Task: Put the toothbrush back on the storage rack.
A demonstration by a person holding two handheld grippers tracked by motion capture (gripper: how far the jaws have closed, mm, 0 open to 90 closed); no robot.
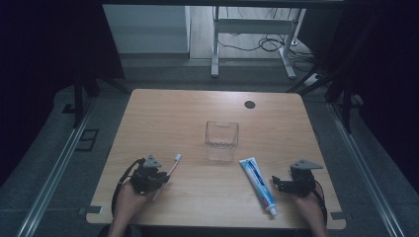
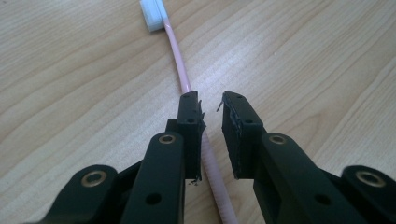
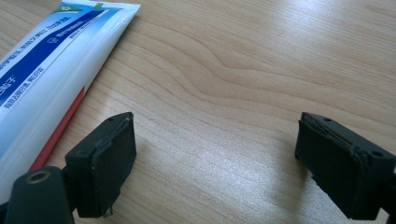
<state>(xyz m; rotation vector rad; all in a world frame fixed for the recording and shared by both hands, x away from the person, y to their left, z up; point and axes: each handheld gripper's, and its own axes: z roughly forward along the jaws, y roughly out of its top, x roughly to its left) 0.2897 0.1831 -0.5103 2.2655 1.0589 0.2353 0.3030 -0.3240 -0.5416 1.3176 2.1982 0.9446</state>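
A pink toothbrush [image 1: 174,164] with a white head lies slanted on the wooden table [image 1: 173,113] at the front left. My left gripper [image 1: 163,178] rests over its handle. In the left gripper view the handle [image 2: 180,70] runs between the jaws of the left gripper [image 2: 210,100]; it lies against one pad, with a gap to the other, so the gripper is open. A white and blue toothpaste tube [image 1: 257,180] lies at the front right. My right gripper [image 1: 274,183] sits just right of it, open wide with bare table between its jaws. The tube [image 3: 51,60] lies beside the right gripper [image 3: 215,126].
A clear plastic container [image 1: 221,140] stands upright at the middle of the table. A small black round hole [image 1: 249,104] marks the far right part of the tabletop. Beyond the table are a dark floor, metal desk legs and cables.
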